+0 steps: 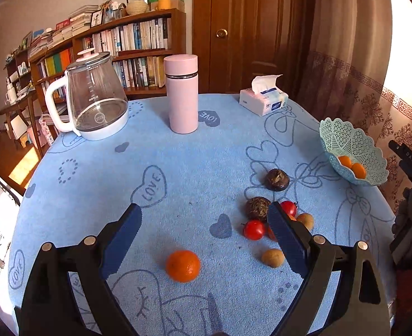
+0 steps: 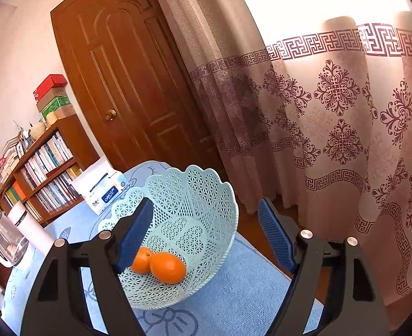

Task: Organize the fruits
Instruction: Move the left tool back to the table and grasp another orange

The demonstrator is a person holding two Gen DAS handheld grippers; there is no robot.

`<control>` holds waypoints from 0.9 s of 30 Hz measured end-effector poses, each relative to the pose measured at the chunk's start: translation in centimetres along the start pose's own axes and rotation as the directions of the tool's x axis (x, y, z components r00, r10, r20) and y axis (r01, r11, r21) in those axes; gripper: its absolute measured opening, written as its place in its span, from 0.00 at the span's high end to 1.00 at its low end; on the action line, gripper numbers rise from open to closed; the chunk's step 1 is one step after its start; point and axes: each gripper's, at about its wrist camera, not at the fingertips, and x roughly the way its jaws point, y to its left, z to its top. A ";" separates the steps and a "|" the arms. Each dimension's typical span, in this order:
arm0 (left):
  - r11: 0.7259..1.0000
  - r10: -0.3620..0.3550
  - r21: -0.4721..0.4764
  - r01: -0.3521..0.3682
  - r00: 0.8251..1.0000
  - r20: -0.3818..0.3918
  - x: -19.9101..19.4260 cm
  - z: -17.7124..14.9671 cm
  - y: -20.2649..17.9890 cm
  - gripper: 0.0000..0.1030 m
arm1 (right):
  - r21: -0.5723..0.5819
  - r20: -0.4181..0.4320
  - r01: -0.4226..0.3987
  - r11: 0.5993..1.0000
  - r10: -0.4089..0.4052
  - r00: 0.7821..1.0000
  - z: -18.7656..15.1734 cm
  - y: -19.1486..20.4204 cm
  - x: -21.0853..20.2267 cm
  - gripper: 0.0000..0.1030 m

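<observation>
Blue terry cloth with heart prints over the worktop (image 1: 178, 168). Left tongs (image 1: 204, 214) spread wide, gripping nothing, hovering above a loose orange (image 1: 182, 266) lying between the blue pads. Just right of it: two red tomatoes (image 1: 254, 229) (image 1: 288, 207), partly behind the right pad, two tan longans (image 1: 273, 257) (image 1: 306, 220), and two dark brown water chestnuts (image 1: 257, 208) (image 1: 276, 179). Near the right edge, a pale green lattice fruit basket (image 1: 343, 137) with two oranges (image 1: 358, 170) inside. Right tongs (image 2: 206, 211) also agape and empty, held over that basket (image 2: 206, 196), the two oranges (image 2: 168, 267) touching at its bottom. Farther back: glass kettle (image 1: 94, 95), pink flask (image 1: 181, 92), tissue pack (image 1: 263, 99), well apart from the fruit.
</observation>
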 end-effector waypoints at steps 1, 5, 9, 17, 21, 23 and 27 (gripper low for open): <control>1.000 0.003 -0.016 -0.003 1.000 -0.013 0.3 -0.4 0.4 0.12 | -0.003 0.000 -0.001 1.000 0.001 1.000 0.0 0.1 0.0 0.24; 0.997 0.028 -0.065 -0.032 0.998 -0.054 1.5 -2.0 1.3 0.12 | -0.030 0.006 -0.011 0.999 0.011 1.000 -0.2 0.7 -0.3 0.23; 0.995 0.044 -0.083 -0.052 0.995 -0.090 2.5 -3.3 1.8 0.13 | -0.084 0.009 -0.044 0.995 0.045 0.999 -0.5 2.2 -0.9 0.24; 0.995 0.028 -0.090 -0.041 0.989 -0.142 3.8 -4.8 2.1 0.27 | -0.214 -0.046 -0.176 0.961 0.170 0.984 -2.2 6.4 -1.9 0.24; 0.995 0.016 -0.095 -0.033 0.985 -0.169 4.7 -5.3 2.1 0.35 | -0.244 -0.107 -0.236 0.941 0.216 0.971 -3.1 7.9 -1.7 0.24; 0.995 0.013 -0.097 -0.032 0.983 -0.183 5.2 -5.5 2.0 0.40 | -0.251 -0.142 -0.267 0.931 0.237 0.961 -3.5 8.4 -1.5 0.24; 0.994 0.011 -0.104 -0.033 0.980 -0.200 6.0 -5.8 2.0 0.52 | -0.279 -0.187 -0.306 0.910 0.261 0.947 -4.2 9.4 -1.5 0.24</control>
